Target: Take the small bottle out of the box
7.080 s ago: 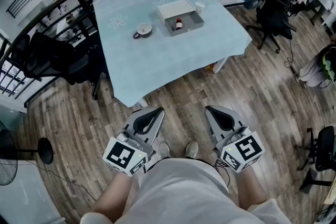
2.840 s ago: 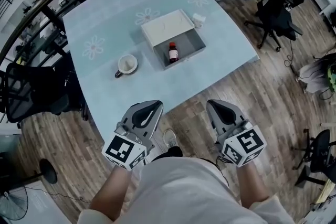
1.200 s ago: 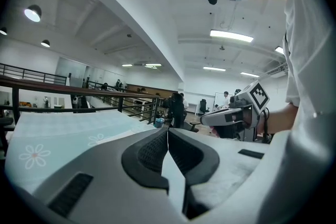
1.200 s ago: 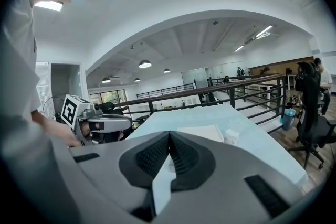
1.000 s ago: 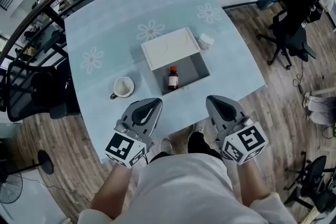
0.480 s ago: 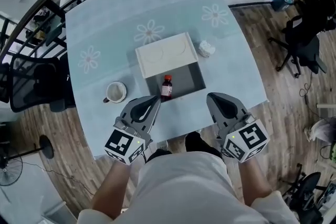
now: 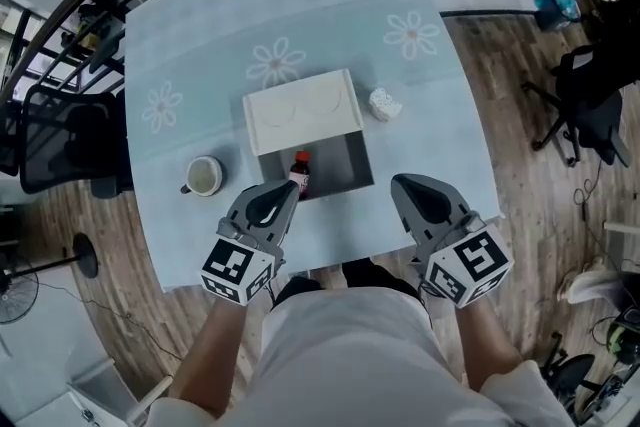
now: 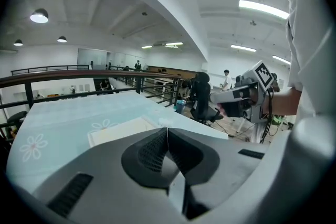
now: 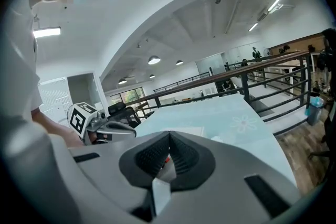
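A: Where are the grippers?
B: Lower frame, over the bench's [image 7: 200, 35] near edge. The left gripper [image 7: 283, 193] and right gripper [image 7: 410, 187] both have their jaws clenched on nothing.
A: And the bottle [image 7: 299, 173]?
B: Centre frame, just past the left gripper, in the open box [image 7: 345, 170] by its left wall. The lid [image 7: 303, 111] lies beyond.
A: Which step?
B: The approach, I'd judge. Next, one gripper's jaws must part and come down around the bottle.

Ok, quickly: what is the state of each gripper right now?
Grey left gripper: closed, holding nothing.
Grey right gripper: closed, holding nothing.
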`<control>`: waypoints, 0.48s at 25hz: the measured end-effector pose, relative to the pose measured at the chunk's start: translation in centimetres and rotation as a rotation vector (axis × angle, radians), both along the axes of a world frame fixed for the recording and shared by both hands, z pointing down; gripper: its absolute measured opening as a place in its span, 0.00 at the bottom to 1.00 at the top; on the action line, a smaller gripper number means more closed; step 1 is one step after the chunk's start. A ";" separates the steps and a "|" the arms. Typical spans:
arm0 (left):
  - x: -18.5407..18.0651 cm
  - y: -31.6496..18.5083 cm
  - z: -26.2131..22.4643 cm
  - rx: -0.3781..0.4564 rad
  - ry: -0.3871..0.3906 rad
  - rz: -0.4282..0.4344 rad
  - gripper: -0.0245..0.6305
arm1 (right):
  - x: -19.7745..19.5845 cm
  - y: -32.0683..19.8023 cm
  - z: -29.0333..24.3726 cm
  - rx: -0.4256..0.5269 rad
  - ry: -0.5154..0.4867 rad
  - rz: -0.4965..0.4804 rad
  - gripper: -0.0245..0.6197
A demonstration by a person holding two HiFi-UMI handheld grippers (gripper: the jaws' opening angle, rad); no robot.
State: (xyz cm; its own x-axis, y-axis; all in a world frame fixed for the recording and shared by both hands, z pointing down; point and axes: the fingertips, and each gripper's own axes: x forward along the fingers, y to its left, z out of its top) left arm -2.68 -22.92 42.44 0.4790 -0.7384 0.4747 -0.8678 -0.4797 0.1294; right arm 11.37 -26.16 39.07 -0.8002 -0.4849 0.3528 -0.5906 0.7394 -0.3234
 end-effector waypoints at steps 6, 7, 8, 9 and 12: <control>1.1 -1.3 3.4 -0.078 -0.070 -0.033 0.07 | 1.7 -2.1 1.3 -0.012 0.003 -0.016 0.07; 1.1 -1.4 3.8 -0.088 -0.074 -0.033 0.07 | 1.8 -2.2 1.5 -0.017 0.003 -0.018 0.07; 1.2 -1.4 4.2 -0.096 -0.077 -0.033 0.07 | 1.9 -2.3 1.8 -0.022 0.005 -0.022 0.07; 1.2 -1.6 4.6 -0.103 -0.080 -0.035 0.07 | 1.9 -2.4 2.2 -0.027 0.007 -0.027 0.07; 0.7 -2.1 5.9 -0.120 -0.091 -0.040 0.07 | 1.4 -2.8 3.2 -0.039 0.014 -0.041 0.07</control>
State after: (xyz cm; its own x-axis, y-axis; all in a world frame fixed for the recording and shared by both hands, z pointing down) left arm -2.03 -25.01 48.30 0.4015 -0.6915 0.6005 -0.8966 -0.4305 0.1038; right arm 12.78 -28.94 42.26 -0.8142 -0.4375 0.3816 -0.5645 0.7502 -0.3444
